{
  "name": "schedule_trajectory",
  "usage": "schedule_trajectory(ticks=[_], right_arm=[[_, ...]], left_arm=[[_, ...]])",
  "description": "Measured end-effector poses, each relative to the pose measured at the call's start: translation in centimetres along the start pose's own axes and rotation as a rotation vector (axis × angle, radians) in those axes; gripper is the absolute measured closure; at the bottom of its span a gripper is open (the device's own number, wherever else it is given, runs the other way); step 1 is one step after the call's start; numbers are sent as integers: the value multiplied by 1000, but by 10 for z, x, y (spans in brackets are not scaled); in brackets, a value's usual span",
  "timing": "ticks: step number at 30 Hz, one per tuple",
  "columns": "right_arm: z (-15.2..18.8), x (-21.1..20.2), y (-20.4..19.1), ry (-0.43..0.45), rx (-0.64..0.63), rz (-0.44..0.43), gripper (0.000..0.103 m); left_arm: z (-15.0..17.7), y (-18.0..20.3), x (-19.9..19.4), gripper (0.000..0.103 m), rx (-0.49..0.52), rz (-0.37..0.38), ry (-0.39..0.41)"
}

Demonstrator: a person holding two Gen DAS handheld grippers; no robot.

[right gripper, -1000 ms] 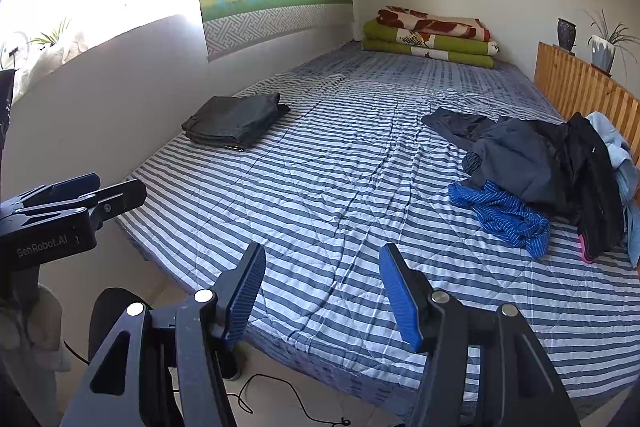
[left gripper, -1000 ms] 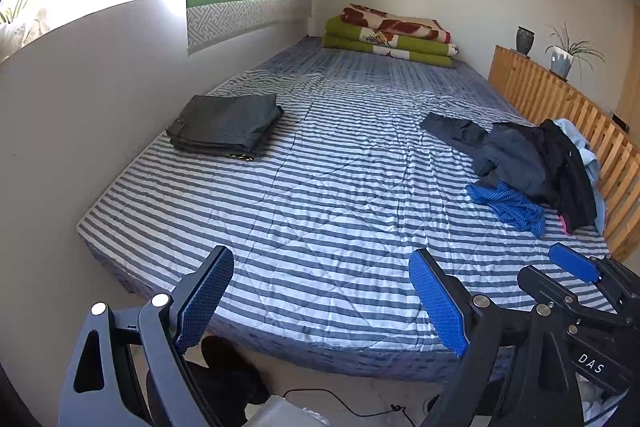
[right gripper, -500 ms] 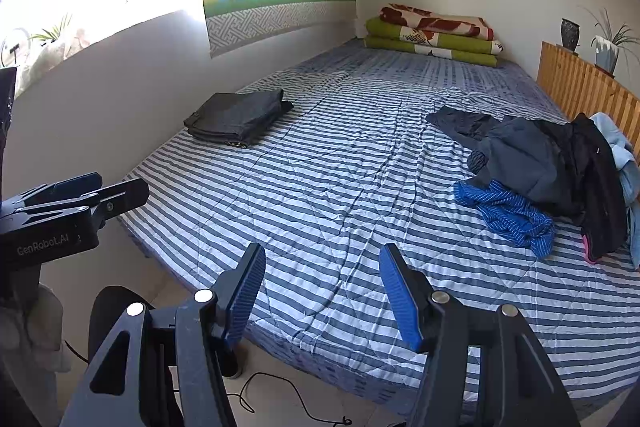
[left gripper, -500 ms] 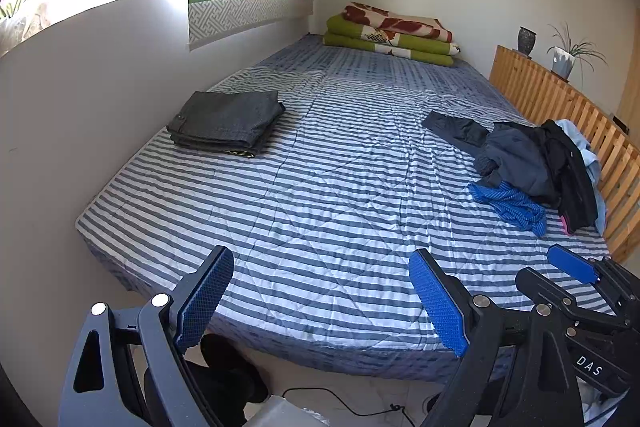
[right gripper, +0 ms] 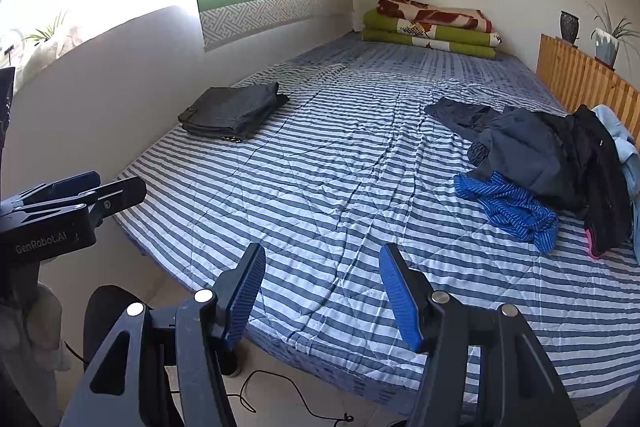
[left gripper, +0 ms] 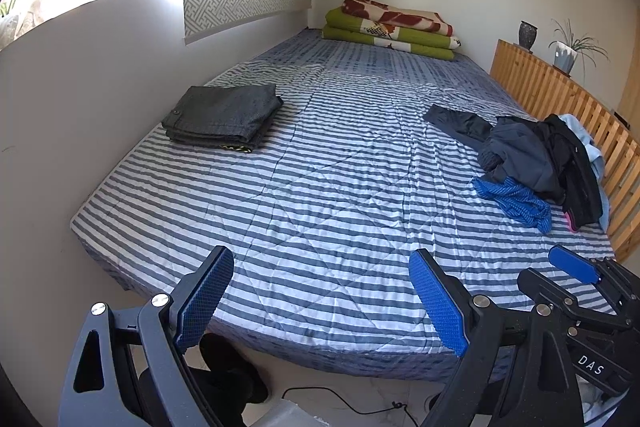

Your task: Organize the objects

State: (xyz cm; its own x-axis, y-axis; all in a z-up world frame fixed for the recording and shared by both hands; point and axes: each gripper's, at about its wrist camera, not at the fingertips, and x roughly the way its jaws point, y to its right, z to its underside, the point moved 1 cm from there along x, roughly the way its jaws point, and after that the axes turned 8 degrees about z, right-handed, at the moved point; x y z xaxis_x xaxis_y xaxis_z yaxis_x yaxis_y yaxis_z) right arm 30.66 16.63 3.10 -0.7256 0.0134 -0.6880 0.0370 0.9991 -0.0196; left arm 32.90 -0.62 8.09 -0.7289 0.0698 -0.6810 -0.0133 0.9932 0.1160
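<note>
A folded stack of dark grey garments (left gripper: 224, 119) (right gripper: 234, 111) lies on the left side of the striped bed (left gripper: 320, 187) (right gripper: 320, 187), near the wall. At the right side is a loose pile of dark clothes (left gripper: 532, 155) (right gripper: 536, 151), with a crumpled blue striped garment (left gripper: 512, 201) (right gripper: 512, 209) at its near edge. My left gripper (left gripper: 320, 267) hangs open wide over the bed's near edge, with nothing between its pads. My right gripper (right gripper: 322, 259) is open at a narrower gap and also holds nothing. Both are well short of the clothes.
Folded green and red blankets (left gripper: 392, 27) (right gripper: 432, 27) sit at the bed's far end. A wooden slatted rail (left gripper: 560, 95) (right gripper: 580, 79) runs along the right side, with a vase and a potted plant on it. A cable (right gripper: 280, 395) lies on the floor.
</note>
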Motion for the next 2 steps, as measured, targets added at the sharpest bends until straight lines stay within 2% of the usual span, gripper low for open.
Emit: schedule_trajectory(ticks=[2], right_arm=[[0,5,2,-5,5,2,48]], left_arm=[[-1,0,8,11,5,12,-12]])
